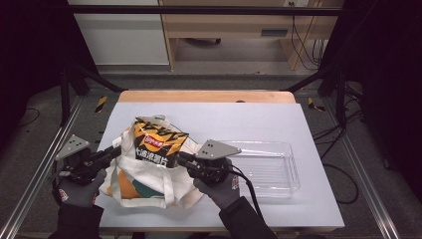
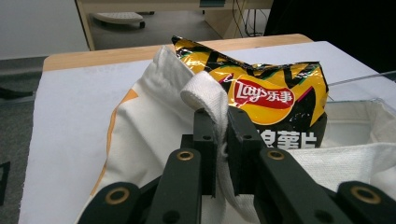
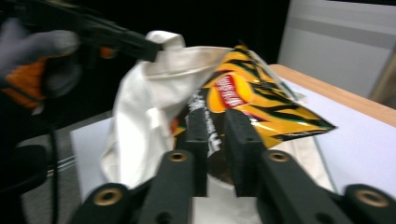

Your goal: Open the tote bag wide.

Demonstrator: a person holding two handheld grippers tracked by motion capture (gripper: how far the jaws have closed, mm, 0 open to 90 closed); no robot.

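White-covered table (image 1: 298, 124), near its front-left corner: left gripper (image 2: 222, 122) jaws pinch the tote bag (image 1: 149, 181) strap, right gripper (image 3: 215, 126) jaws clamp the chip bag (image 1: 157, 144). I'd hold the mouth wide and slide the chips in slowly.

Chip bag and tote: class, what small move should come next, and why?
Probably push the chip bag deeper into the tote bag. The left gripper pinches the strap, holding the mouth open; the right gripper grips the chip bag, which is only partly inside.
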